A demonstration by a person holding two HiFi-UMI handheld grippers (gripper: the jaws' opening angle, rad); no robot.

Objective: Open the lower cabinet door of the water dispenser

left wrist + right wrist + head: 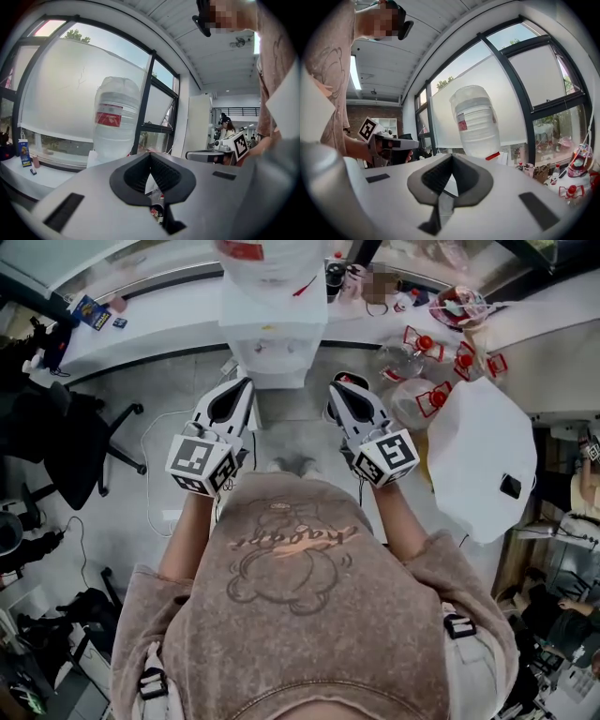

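The white water dispenser stands straight ahead of me with a large clear bottle upended on top. Its lower cabinet door is hidden under the dispenser's top in the head view and shows in neither gripper view. My left gripper and right gripper are held side by side at about the height of the dispenser's top, short of its front, both pointing at it. Each has its jaws together with nothing between them. The bottle fills the left gripper view ahead of the shut left gripper; the bottle also stands beyond the shut right gripper.
A black office chair stands at the left, and a cable trails over the floor. Right of the dispenser lie empty bottles with red caps and a big white sheet-like object. A window-sill counter runs behind.
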